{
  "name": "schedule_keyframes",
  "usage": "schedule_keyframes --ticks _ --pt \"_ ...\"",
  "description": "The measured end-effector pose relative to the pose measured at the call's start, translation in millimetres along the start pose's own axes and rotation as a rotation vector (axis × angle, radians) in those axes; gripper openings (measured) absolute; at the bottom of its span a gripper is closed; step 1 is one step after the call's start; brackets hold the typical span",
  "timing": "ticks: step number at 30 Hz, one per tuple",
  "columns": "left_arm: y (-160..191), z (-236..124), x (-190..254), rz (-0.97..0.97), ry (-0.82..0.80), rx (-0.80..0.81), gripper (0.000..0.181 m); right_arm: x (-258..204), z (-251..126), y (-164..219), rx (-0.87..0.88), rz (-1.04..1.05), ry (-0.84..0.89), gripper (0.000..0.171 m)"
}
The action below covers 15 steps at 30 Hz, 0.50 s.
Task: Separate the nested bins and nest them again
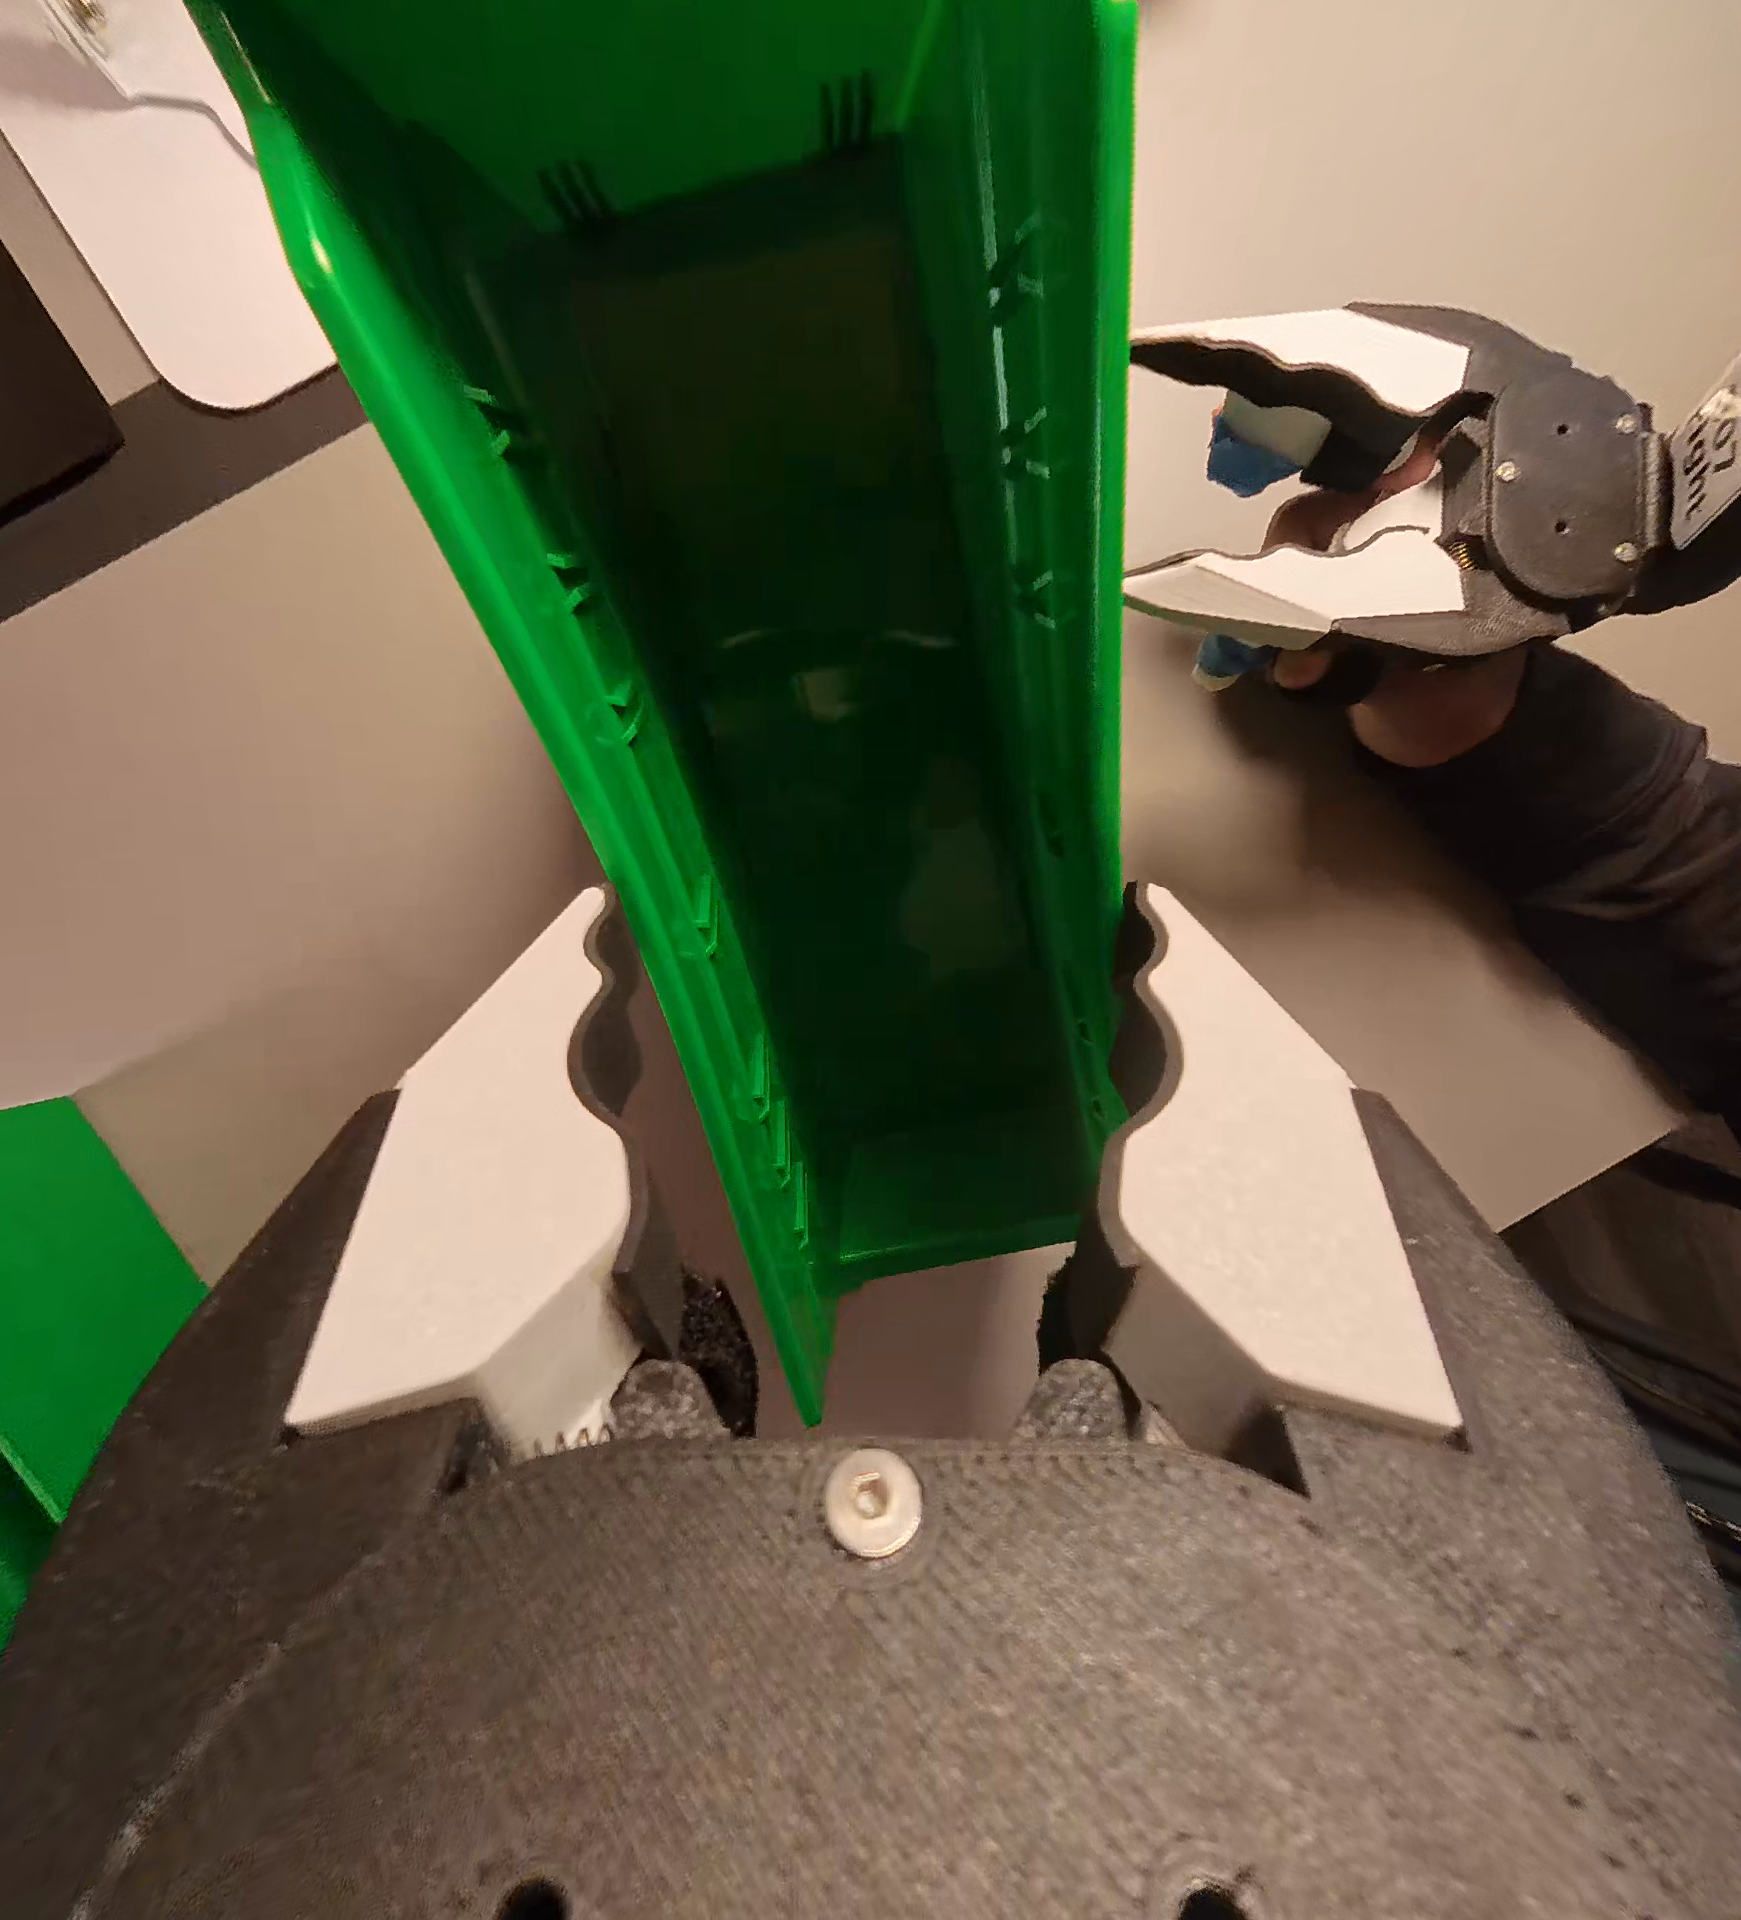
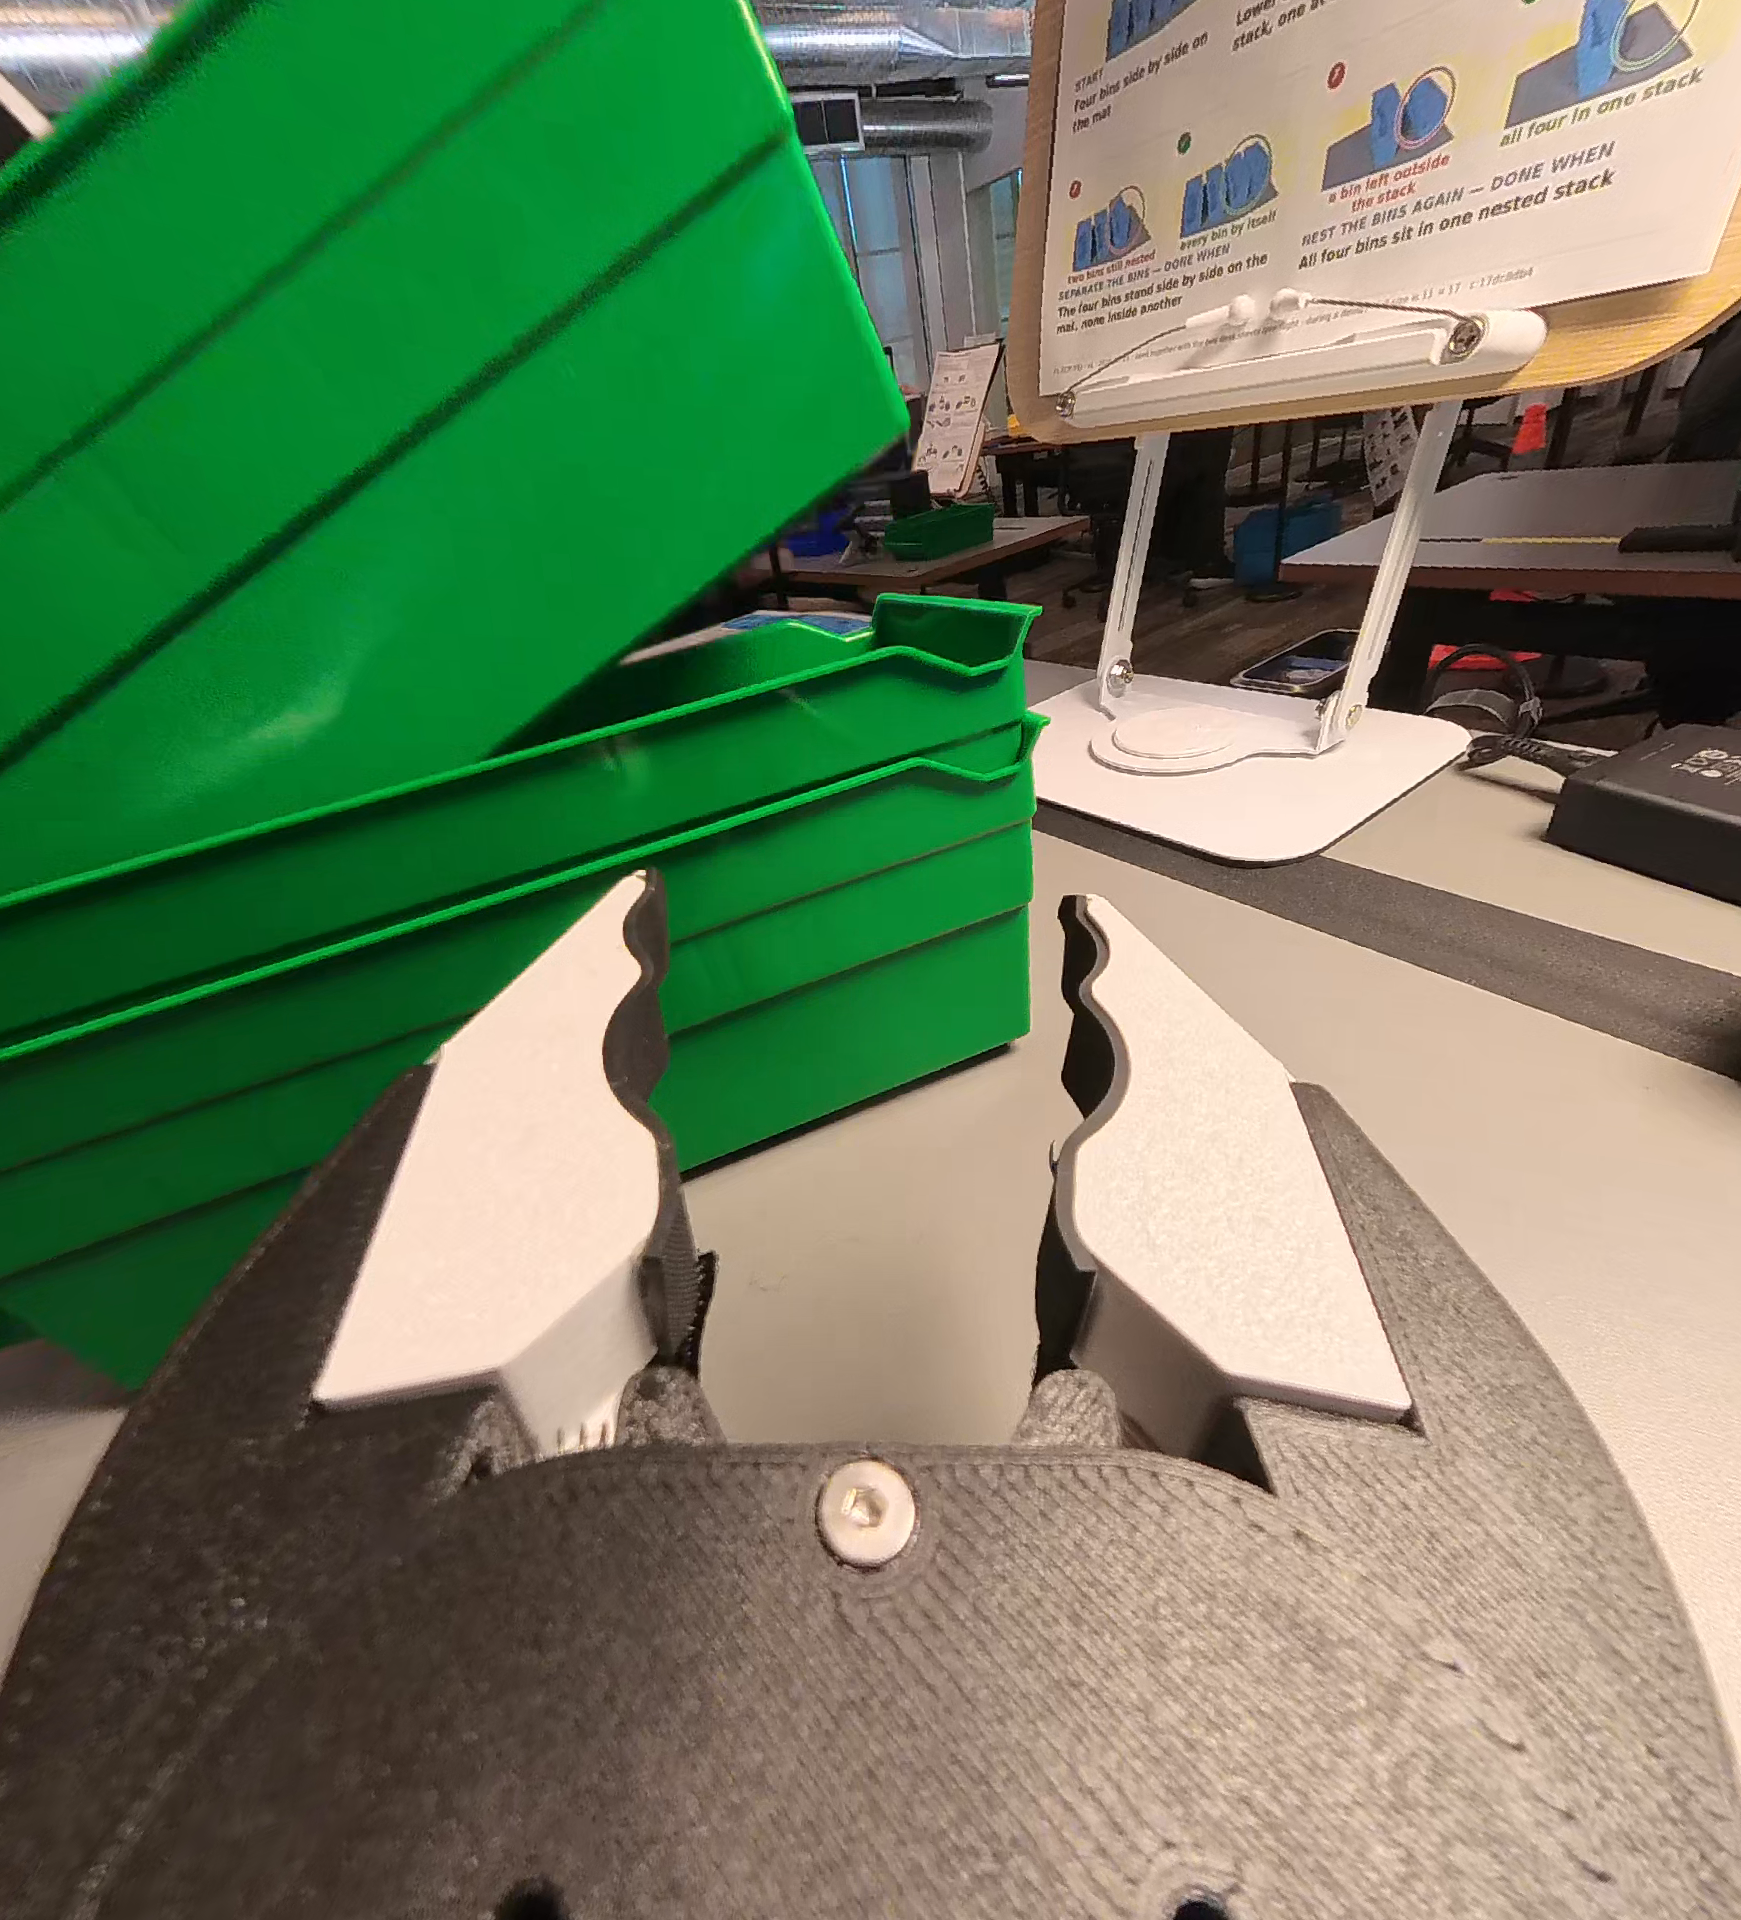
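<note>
Green bin (image 1: 741, 623) caught in the left hand-held gripper (image 1: 866, 1049), raised off the bench (image 1: 222, 779).
Left wrist view: its fingers close on the bin's end. Right wrist view: the right hand-held gripper (image 2: 855, 904) gapes empty just beside 2 nested bins (image 2: 430, 935), the lifted bin tilted above them.

Bins: lifted bin (image 2: 346, 364) bright green, nested stack (image 2: 492, 935) same green. Right gripper (image 2: 861, 914) white fingers, black textured body. Table (image 2: 1365, 1195) pale grey. Stand base (image 2: 1261, 779) white.

The lifted green bin (image 2: 326, 416) hides its left tongs, its top cut off.
</note>
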State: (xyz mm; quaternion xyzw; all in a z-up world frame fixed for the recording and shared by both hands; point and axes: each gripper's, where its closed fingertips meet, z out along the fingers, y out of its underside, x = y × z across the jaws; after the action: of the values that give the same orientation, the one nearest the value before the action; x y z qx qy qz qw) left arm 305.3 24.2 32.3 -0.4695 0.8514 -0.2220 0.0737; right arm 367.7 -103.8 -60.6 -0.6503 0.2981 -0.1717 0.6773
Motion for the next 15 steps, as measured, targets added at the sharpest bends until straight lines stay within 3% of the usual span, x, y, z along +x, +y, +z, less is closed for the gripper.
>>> schedule_keyframes --ticks 7,15 --pt "-8.0 -35.0 -5.3 -0.027 0.038 0.1 0.093 0.0 -0.4 -0.4 0.003 0.0 0.0 0.077" --pt "8.9 -81.2 -36.5 -0.089 0.022 0.138 0.094 0.7 -0.7 -0.5 0.005 0.008 0.0 0.077"
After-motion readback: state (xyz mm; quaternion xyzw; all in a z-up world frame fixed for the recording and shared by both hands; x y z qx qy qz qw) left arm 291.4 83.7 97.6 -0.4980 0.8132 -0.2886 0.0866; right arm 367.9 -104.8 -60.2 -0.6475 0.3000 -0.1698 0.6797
